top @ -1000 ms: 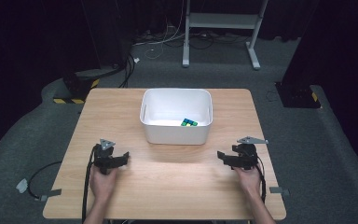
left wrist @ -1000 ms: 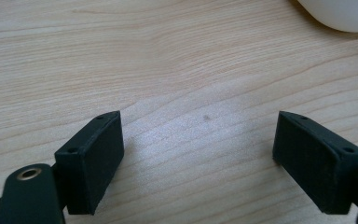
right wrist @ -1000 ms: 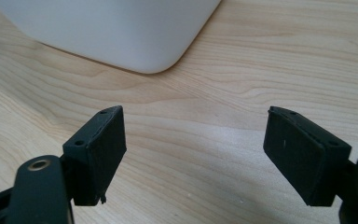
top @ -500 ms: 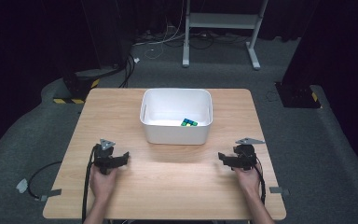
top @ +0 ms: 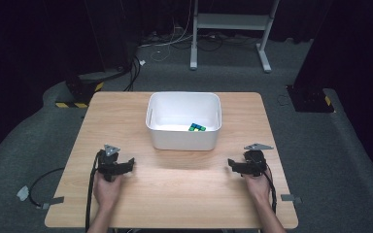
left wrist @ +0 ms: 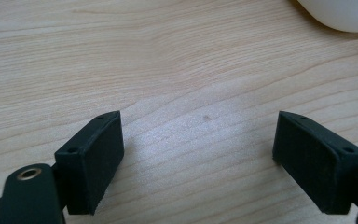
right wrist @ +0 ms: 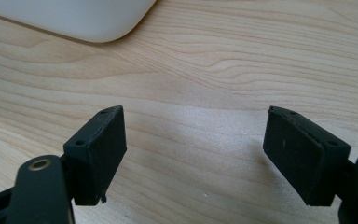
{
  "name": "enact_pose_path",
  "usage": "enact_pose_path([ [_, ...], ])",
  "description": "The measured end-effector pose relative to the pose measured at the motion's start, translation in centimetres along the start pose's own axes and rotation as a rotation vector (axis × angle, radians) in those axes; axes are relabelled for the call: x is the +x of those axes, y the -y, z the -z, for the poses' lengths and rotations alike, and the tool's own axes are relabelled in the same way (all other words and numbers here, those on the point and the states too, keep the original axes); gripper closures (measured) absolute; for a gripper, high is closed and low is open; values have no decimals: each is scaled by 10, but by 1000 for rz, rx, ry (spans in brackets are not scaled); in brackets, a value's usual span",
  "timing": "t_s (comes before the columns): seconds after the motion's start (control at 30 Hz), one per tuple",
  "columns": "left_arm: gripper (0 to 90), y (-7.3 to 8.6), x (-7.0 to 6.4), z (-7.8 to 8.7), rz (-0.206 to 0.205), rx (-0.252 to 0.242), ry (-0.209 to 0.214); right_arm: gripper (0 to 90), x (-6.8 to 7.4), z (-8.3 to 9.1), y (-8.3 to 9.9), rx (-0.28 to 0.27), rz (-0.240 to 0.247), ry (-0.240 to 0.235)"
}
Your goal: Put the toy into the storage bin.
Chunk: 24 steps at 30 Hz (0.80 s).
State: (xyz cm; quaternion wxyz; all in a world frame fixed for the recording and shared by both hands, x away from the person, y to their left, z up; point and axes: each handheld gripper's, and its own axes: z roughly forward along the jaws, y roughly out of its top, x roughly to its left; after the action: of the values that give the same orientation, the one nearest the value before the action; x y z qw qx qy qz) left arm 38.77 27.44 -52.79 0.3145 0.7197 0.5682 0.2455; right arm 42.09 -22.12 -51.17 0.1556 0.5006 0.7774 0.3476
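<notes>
A white plastic bin (top: 184, 137) stands at the middle back of the wooden table (top: 175, 194), and a multicoloured cube (top: 196, 127) lies inside it near the front right. My left gripper (top: 130, 162) rests low over the table at the front left, held by a hand, jaws pointing right. In the left gripper view it (left wrist: 200, 154) stands open over bare wood, with a corner of the bin (left wrist: 340, 14) at top right. My right gripper (top: 232, 164) sits at the front right, pointing left. Its jaws (right wrist: 196, 149) are wide apart and hold nothing; the bin (right wrist: 74, 18) is at top left.
The table's edges drop to grey carpet. Cables (top: 39, 187) trail from the grippers off the front. A metal stand (top: 228, 22) and more cables lie on the floor behind the table. A black and yellow striped block (top: 75, 104) sits beyond the back left corner.
</notes>
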Motion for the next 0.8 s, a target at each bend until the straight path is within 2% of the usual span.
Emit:
enact_pose_path([
  [0.57,166,0,0,0,0,0,0,213,-3,-7,1,5,-3,45],
  [0.7,165,0,0,0,0,0,0,210,-3,-8,2,3,4,62],
  [0.8,166,0,0,0,-1,0,0,202,-1,-10,2,2,34,89],
])
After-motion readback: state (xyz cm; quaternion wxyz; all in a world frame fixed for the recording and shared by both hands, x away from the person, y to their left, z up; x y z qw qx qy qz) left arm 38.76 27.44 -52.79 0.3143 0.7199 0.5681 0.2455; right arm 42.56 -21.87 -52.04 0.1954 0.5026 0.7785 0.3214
